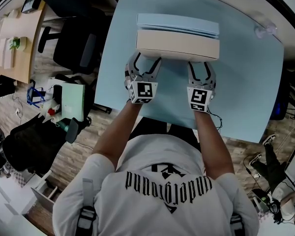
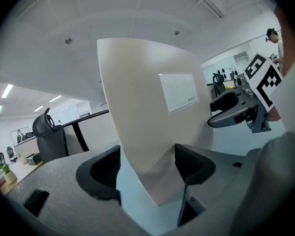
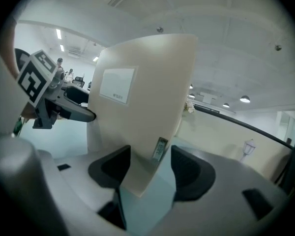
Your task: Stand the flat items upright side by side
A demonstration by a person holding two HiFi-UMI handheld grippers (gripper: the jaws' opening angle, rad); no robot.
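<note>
**Item 1: beige box** (image 1: 177, 45). Flat carton standing upright on one long edge on the light-blue table (image 1: 246, 82), toward the table's 12 o'clock side. In the head view its long axis runs 9 o'clock to 3 o'clock. The broad face with the white label (image 2: 178, 91) faces 6 o'clock, toward the person.

**Item 2: blue box** (image 1: 177, 22). Flat and lying parallel, close against the beige box on its 12 o'clock side. No gap shows between the two.

**Item 3: left tongs** (image 1: 146, 63). They lie at 6 o'clock of the beige box's 9 o'clock end. In the left gripper view the tongs (image 2: 147, 166) are spread wide, and the box's lower near corner (image 2: 147, 112) sits between the two pads. They straddle the upright corner edge and do not pinch it.

**Item 4: right tongs** (image 1: 201, 65). They lie at 6 o'clock of the box's 3 o'clock end. In the right gripper view the tongs (image 3: 151, 168) are spread wide around the box's other near corner (image 3: 142, 107). Bare table shows between the box and the pad on the 3 o'clock side.
</note>
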